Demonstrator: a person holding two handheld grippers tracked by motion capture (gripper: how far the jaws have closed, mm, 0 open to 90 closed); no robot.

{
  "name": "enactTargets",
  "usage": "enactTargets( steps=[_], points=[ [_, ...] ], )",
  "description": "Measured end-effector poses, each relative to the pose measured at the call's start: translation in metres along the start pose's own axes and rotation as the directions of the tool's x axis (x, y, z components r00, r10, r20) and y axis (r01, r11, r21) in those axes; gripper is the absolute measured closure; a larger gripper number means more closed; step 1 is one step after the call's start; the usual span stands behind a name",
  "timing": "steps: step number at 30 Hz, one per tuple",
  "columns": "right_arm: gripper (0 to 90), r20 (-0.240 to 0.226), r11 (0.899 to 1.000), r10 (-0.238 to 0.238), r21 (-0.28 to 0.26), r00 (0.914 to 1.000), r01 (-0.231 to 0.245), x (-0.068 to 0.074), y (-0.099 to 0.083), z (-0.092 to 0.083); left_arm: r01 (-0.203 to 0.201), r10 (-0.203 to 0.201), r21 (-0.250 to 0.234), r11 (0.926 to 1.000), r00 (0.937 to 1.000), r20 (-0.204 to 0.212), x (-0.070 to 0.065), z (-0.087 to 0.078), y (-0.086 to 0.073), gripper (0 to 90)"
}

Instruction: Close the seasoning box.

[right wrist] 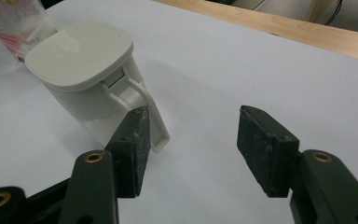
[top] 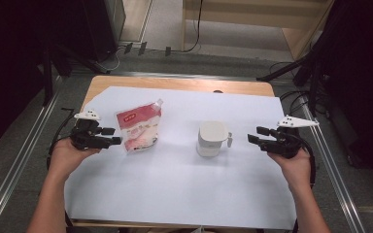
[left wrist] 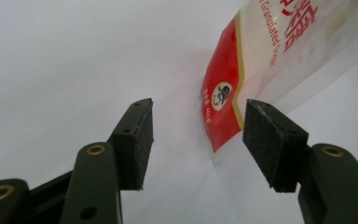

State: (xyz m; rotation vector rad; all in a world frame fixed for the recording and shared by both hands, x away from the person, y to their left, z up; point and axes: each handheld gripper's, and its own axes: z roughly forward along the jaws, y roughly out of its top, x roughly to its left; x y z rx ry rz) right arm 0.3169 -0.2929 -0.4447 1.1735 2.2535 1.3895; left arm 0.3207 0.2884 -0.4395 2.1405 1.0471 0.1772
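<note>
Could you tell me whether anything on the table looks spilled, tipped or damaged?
Nothing stands out. The red-and-white plastic sugar pouch is propped up, leaning, and the white lidded plastic jug stands upright with its lid shut; no spill shows.

I hold my left gripper [top: 117,136] low at the left, jaws parted with nothing pressed between the pads, forearm running in from the bottom edge. My right gripper [top: 253,135] sits at the right, pointing inward, its jaws also apart and gripping nothing, wrist level.
</note>
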Motion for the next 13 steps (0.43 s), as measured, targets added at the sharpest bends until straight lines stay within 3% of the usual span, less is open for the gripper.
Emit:
enactTargets(
  steps=[13],
  points=[
    [45.0, 0.011, 1.000, 0.013, -0.001, 0.9999, -0.013, -0.0022, -0.0050, 0.0046, 0.007, -0.007, -0.008, 0.9999, 1.0000, -0.005, 0.0009, 0.0013, -0.0006, 42.5]
  ],
)
